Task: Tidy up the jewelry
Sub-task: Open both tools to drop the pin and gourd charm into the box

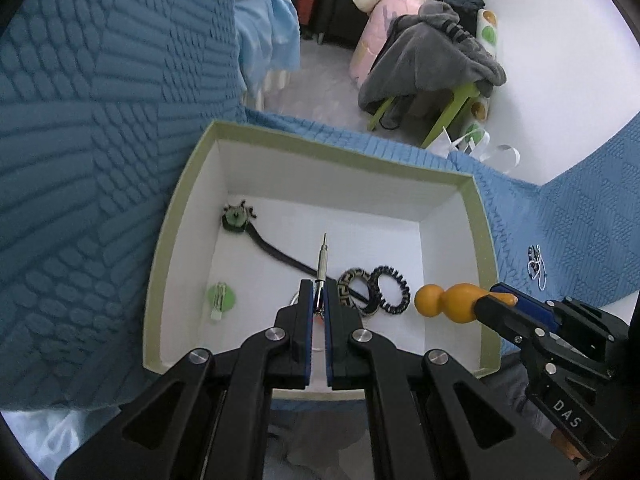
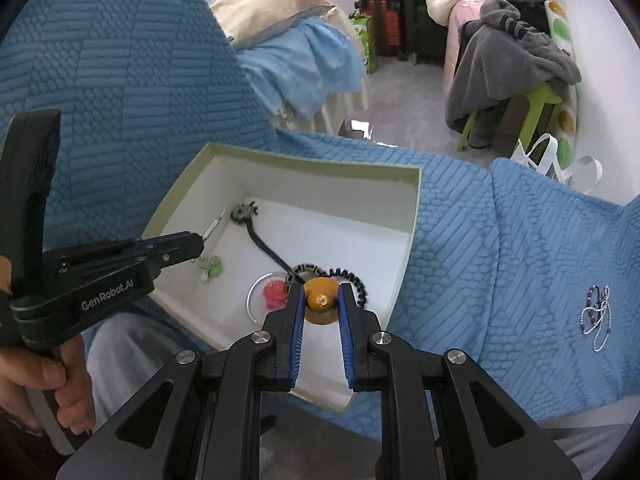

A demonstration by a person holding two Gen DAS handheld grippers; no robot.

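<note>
An open white box with a green rim point(image 1: 188, 208) point(image 2: 408, 240) lies on a blue quilt. My left gripper point(image 1: 319, 292) is shut on a slim silver pin-like tool point(image 1: 321, 260) and holds it over the box; it also shows in the right wrist view point(image 2: 200, 240). My right gripper point(image 2: 320, 300) is shut on an orange gourd-shaped wooden piece point(image 1: 444, 302) point(image 2: 319, 298) above the box's right side. Inside lie a black strap with a green-centred ornament point(image 1: 236, 218), a green clip point(image 1: 220, 300), a patterned ring point(image 1: 352, 288), a black coiled hair tie point(image 1: 390, 290) and a pink item point(image 2: 274, 294).
A beaded bracelet point(image 1: 536, 266) point(image 2: 596, 316) lies on the quilt point(image 2: 500, 260) right of the box. Behind are a bed with light blue bedding point(image 2: 304, 56), a green stool point(image 1: 452, 108) piled with grey clothes, and bags on the floor.
</note>
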